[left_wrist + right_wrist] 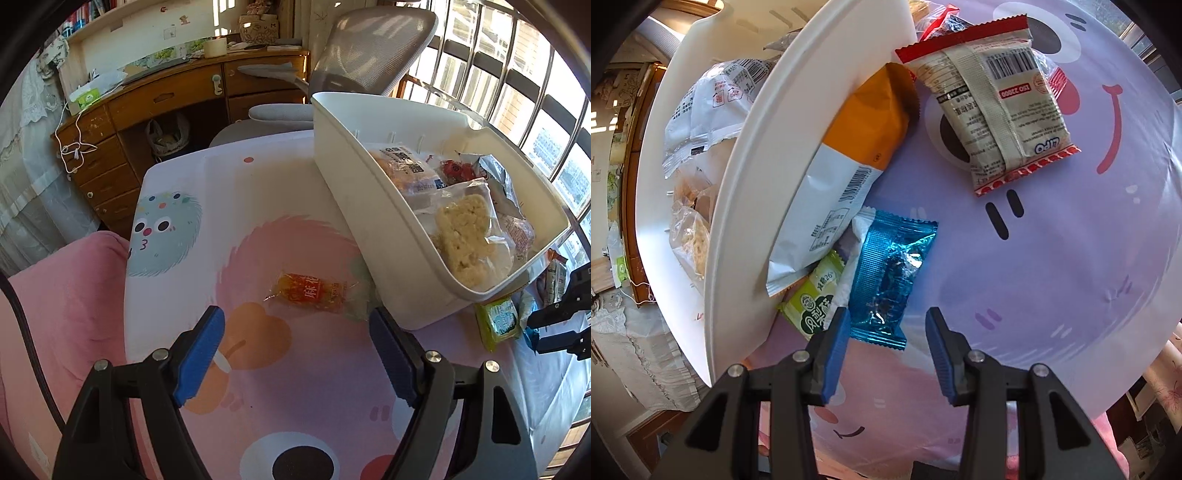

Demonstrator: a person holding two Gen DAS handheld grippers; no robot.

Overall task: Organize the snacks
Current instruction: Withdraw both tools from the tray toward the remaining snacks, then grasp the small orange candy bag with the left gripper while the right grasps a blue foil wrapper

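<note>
Snacks lie partly inside and partly around a white bin [373,236] that sits on a table covered by a cartoon-print cloth [258,206]. Left wrist view: left gripper [297,332] hangs above the cloth with its blue pads spread wide and nothing between them; an orange-wrapped candy [308,293] lies flat on the cloth just ahead of the fingertips, close to the bin's near wall (touching or not, cannot tell). Inside the bin: a clear bag of pale crumbly cake [467,236], a bun in a printed wrapper [404,166], a small red packet [456,170] and a silver foil pack [498,181]. Right wrist view: right gripper [886,328] points steeply down at the cloth, jaws at a moderate gap, empty. A blue foil packet [890,277] lies just ahead of it, its lower end next to the left pad, not pinched. A green packet [816,299] lies beside the blue one, partly under an orange-and-white bag [849,177] that leans against the bin's outer wall. A cream packet with red serrated ends [993,107] lies face down on the cloth, apart from the others. In the left wrist view, a wooden desk [155,107] and a grey mesh chair [369,48] stand behind the table.
</note>
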